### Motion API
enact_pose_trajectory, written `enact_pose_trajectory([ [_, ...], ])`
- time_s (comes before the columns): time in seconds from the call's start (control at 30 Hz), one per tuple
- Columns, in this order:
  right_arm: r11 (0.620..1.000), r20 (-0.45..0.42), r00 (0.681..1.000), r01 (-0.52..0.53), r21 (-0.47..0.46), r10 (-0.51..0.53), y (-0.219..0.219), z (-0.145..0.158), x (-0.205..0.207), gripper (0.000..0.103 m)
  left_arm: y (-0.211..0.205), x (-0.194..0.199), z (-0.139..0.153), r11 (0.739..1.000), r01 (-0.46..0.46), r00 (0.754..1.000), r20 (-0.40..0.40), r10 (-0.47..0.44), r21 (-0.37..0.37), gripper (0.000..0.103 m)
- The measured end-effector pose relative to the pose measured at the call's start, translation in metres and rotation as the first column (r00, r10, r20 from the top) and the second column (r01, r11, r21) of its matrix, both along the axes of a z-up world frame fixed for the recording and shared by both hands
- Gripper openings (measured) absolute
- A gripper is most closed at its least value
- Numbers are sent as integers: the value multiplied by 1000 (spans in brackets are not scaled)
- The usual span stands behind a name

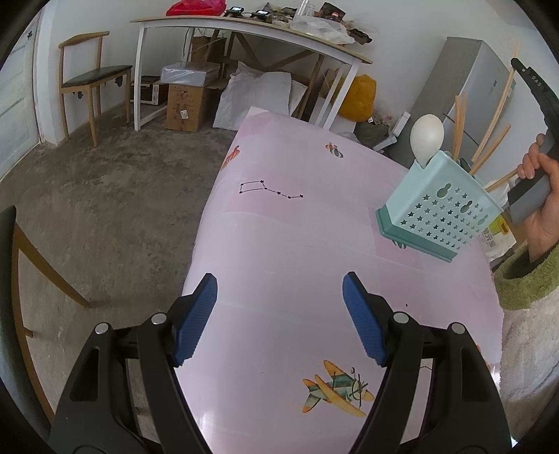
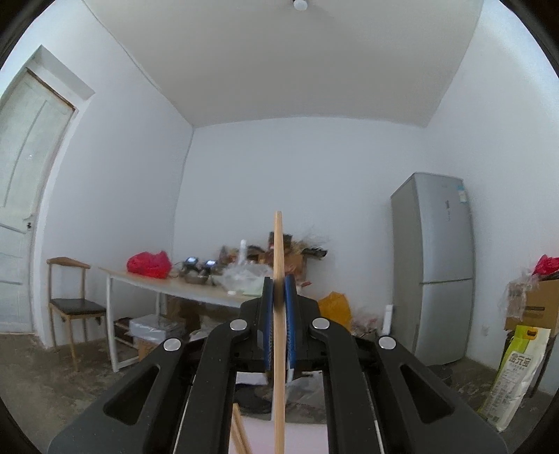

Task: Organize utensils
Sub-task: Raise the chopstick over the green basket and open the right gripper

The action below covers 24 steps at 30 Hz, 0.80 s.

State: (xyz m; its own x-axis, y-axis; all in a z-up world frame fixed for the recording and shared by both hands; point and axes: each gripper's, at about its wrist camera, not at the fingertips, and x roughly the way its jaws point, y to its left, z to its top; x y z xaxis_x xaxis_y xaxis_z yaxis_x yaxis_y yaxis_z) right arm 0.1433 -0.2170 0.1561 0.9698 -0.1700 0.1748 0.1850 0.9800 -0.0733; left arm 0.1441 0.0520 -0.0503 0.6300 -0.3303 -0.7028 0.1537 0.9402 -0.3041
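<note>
A light blue perforated utensil holder (image 1: 442, 213) stands on the pink table (image 1: 279, 223) at the right. It holds a white spoon (image 1: 427, 138) and several wooden chopsticks (image 1: 489, 146). My left gripper (image 1: 279, 314) is open and empty, low over the table's near part, well left of the holder. My right gripper (image 2: 278, 290) is shut on one wooden chopstick (image 2: 278, 314), held upright and pointing up. Tips of other chopsticks (image 2: 239, 433) show below it. In the left wrist view the hand holding the right gripper (image 1: 538, 195) is just right of the holder.
The table's left edge drops to a concrete floor (image 1: 104, 209). A wooden chair (image 1: 91, 80), a cluttered white desk (image 1: 244, 28), boxes, sacks and a grey fridge (image 2: 433, 265) stand by the far walls. A chair back (image 1: 21, 279) is at the near left.
</note>
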Motion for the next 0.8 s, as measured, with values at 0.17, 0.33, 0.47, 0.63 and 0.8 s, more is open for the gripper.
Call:
enact_pose_trajectory([
  [0.17, 998, -14, 998, -55, 43, 56, -5, 7, -7, 7, 1, 1, -1, 1000, -7, 1000, -9, 7, -9, 70],
  [0.33, 996, -33, 996, -76, 37, 78, -4, 8, -13, 7, 2, 1, -2, 1000, -6, 1000, -11, 6, -12, 70],
  [0.47, 997, -56, 995, -78, 7, 78, 0, 1, -13, 7, 1, 1, -3, 1000, -5, 1000, -12, 5, -16, 70],
  [0.63, 997, -83, 995, -65, -39, 61, 5, -13, -10, 7, 1, 1, -3, 1000, -8, 1000, -11, 8, -15, 70],
  [0.8, 997, -133, 990, -44, -56, 36, 6, -35, -9, 7, 2, 1, -4, 1000, -16, 1000, -14, 16, -15, 70],
])
